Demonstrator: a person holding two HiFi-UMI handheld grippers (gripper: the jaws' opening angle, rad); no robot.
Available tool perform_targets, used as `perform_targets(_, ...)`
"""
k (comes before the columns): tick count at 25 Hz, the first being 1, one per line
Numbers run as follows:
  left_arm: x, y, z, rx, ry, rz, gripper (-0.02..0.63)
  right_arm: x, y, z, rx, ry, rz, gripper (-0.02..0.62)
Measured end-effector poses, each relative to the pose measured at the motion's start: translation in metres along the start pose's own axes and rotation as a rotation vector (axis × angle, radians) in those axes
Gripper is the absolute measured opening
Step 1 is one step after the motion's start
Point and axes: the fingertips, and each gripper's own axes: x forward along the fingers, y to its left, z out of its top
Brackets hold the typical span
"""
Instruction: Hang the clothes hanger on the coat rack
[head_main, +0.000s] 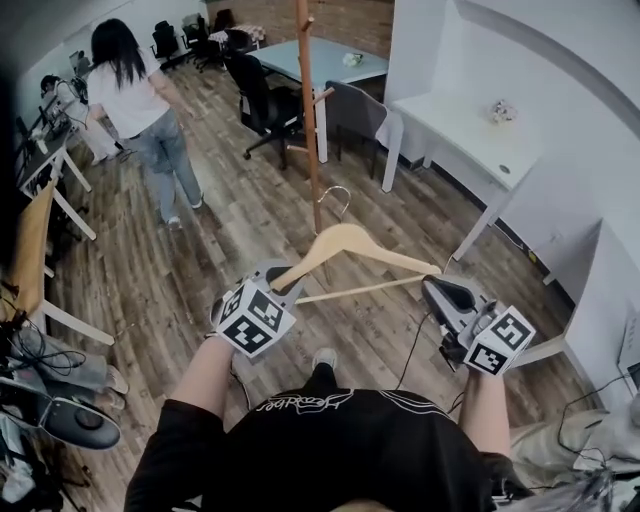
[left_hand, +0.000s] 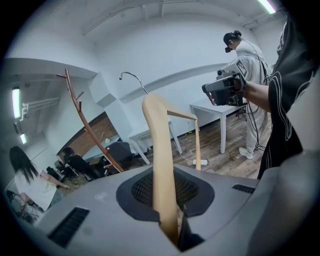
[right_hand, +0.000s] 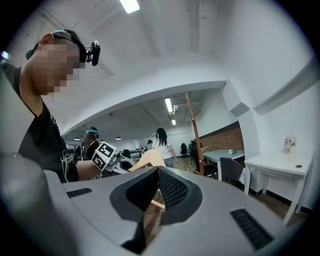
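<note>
- head view: sits on the person's head, facing forward and steeply down; the left gripper (head_main: 285, 278) and right gripper (head_main: 437, 288) lie close beneath it; the coat rack (head_main: 310, 130) stands farther ahead
- left gripper view: rides right behind its own jaws, looking along the clothes hanger (left_hand: 159, 150) towards the right gripper
- right gripper view: equally close to its own jaws, looking across the room towards the left gripper
- all three views share the clothes hanger and the coat rack; each gripper view catches the other gripper

Wooden hanger (head_main: 345, 238) aloft, hook near coat rack (head_main: 309, 120)
</note>
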Motion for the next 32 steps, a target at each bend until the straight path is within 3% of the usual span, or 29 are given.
perform_targets(11, 0.129, 0.178, 0.017, 0.008, 0.012, -0.011, 0.041, 0.14, -0.157, 0.012, 0.097, 0.025, -0.021, 0.038)
perform_targets(15, 0.147, 0.239, 0.013, 0.029, 0.003, 0.021, 0.041, 0.191, -0.189, 0.027, 0.054, 0.039, -0.007, 0.038)
perform_targets(21, 0.148, 0.297, 0.013, 0.015, -0.045, 0.043, 0.041, 0.233, -0.204, 0.054, 0.007, 0.007, 0.007, 0.038)
perform_targets(32, 0.138, 0.343, 0.042, 0.031, -0.106, 0.076, 0.041, 0.259, -0.208, 0.073, -0.047, 0.014, 0.068, 0.038)
